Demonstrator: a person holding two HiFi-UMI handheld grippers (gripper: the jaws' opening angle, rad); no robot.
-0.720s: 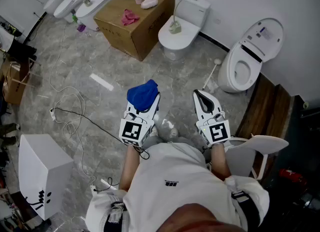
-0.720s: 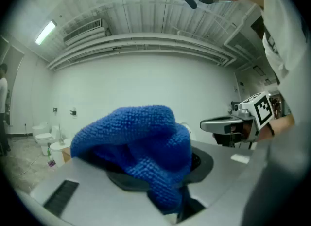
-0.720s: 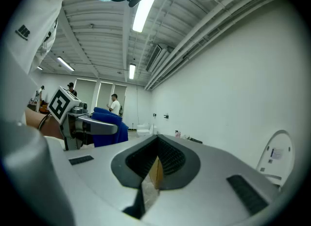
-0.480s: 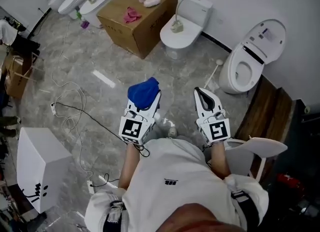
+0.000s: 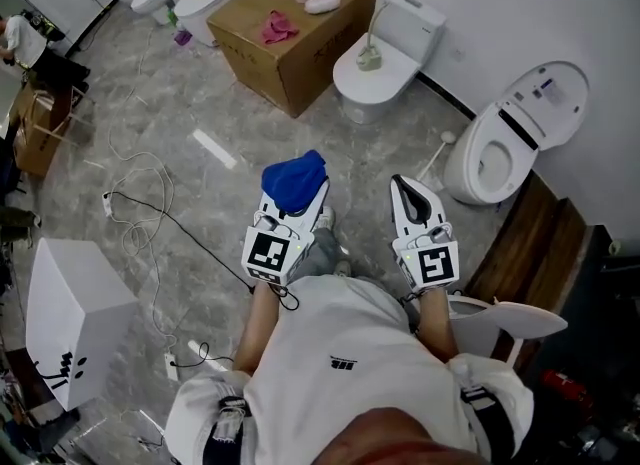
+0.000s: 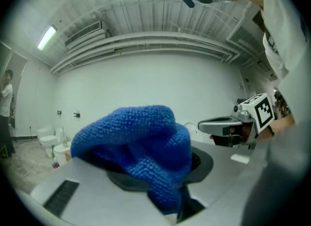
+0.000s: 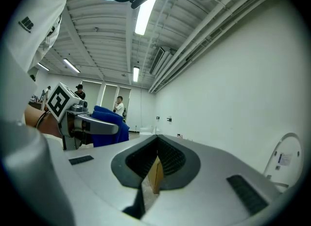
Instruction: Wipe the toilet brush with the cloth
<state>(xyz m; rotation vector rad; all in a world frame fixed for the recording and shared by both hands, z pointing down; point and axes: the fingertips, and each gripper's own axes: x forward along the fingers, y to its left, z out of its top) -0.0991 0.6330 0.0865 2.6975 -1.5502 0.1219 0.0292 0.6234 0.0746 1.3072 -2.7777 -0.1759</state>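
The left gripper (image 5: pixel 296 199) is clamped on a bunched blue microfibre cloth (image 5: pixel 293 177). The wad bulges out over the jaw tips, held that way, I judge, so that soft pile rather than plastic meets whatever it rubs. The right gripper (image 5: pixel 404 191) has its jaws drawn together on nothing. It is free, I'd guess, to take the brush handle and steady it.

Both tools point level over the grey marbled floor (image 5: pixel 180 103), side by side but not touching. The slim white toilet brush (image 5: pixel 432 160) stands on the floor ahead of the right gripper, just beside the open white toilet (image 5: pixel 458 178) and well apart from both tools — so wiping has not begun. The next move is probably a reach forward and to the right — the empty gripper taking the handle so the cloth can run along it.
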